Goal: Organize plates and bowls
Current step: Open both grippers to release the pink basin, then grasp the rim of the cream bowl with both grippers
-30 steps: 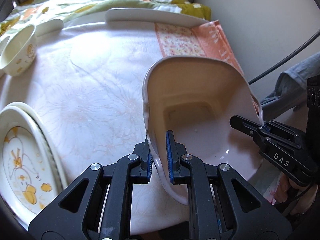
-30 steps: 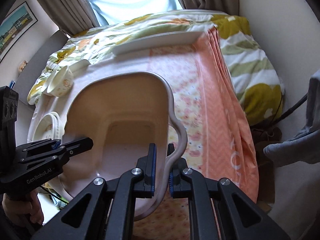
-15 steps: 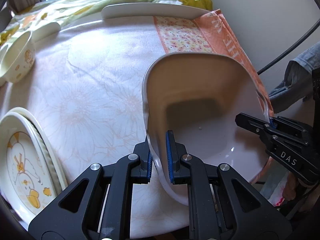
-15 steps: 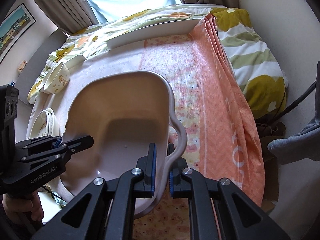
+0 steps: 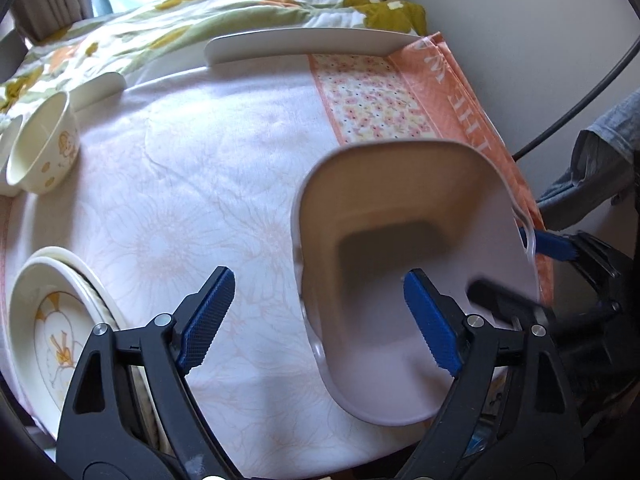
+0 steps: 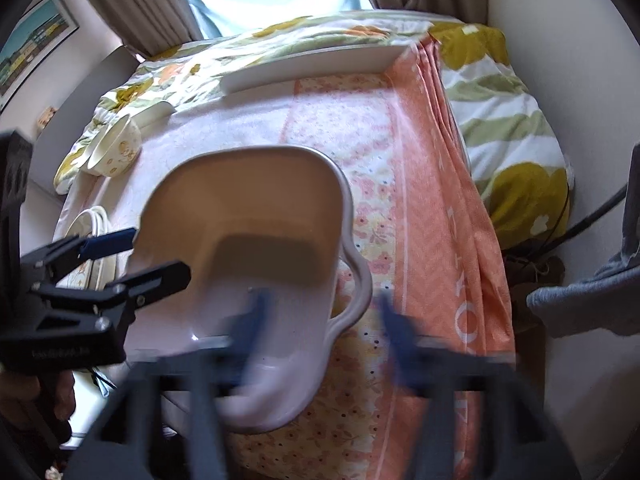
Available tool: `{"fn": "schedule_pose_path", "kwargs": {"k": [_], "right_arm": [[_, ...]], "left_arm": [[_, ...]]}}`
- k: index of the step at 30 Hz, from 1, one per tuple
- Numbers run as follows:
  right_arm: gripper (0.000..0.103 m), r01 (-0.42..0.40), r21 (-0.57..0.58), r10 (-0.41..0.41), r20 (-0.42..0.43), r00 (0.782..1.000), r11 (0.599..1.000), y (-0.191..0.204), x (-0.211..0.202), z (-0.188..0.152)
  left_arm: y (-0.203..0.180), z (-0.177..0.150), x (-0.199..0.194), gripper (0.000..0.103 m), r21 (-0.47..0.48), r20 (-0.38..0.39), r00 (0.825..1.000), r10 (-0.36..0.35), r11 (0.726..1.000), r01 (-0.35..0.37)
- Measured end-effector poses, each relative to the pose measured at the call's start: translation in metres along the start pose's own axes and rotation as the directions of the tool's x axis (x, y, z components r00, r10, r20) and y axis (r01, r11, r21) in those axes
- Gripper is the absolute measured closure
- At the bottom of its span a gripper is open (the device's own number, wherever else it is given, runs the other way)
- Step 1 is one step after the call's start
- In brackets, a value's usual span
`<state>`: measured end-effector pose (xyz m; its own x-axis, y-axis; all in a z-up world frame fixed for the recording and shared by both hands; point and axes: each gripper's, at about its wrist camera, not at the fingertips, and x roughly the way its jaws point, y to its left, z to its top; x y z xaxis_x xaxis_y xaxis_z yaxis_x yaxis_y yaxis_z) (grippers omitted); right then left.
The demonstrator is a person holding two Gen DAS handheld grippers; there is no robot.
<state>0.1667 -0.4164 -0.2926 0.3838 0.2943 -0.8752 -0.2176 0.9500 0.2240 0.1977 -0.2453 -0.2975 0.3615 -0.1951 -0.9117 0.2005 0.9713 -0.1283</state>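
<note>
A large pale pink basin with a handle lip rests on the cloth-covered table, near its right front; it also shows in the right wrist view. My left gripper is open, its jaws straddling the basin's left rim without gripping. My right gripper is open and blurred, its jaws either side of the basin's right handle. A stack of cream plates with a yellow cartoon print lies front left. A cream bowl lies tilted at the far left.
A long white tray lies at the table's far edge, with a smaller white dish left of it. An orange floral cloth covers the table's right side. A quilt and wall lie beyond.
Both grippers were shut on the basin's rims; both have opened and let it go. The basin has come down onto the table.
</note>
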Motion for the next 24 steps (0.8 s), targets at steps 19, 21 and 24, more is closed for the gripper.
{"fn": "schedule_pose_path", "kwargs": {"k": [19,21,24], "right_arm": [[0.001,-0.023,-0.205,0.063,0.188,0.980,0.978,0.086,-0.099,0.035],[0.001,-0.032,-0.235,0.085,0.219,0.972,0.972,0.107,-0.110,0.047],[0.001,-0.046,-0.255,0.117,0.270,0.956,0.966,0.138,-0.119,0.068]], "left_arm": [[0.057,-0.004,-0.157,0.016,-0.106,0.203,0.976,0.077,0.993,-0.056],[0.075,-0.004,-0.175,0.014,-0.124,0.228,0.969,0.099,0.990,-0.072],[0.108,-0.002,-0.194,0.012,-0.153,0.250,0.957,0.148,0.982,-0.112]]}}
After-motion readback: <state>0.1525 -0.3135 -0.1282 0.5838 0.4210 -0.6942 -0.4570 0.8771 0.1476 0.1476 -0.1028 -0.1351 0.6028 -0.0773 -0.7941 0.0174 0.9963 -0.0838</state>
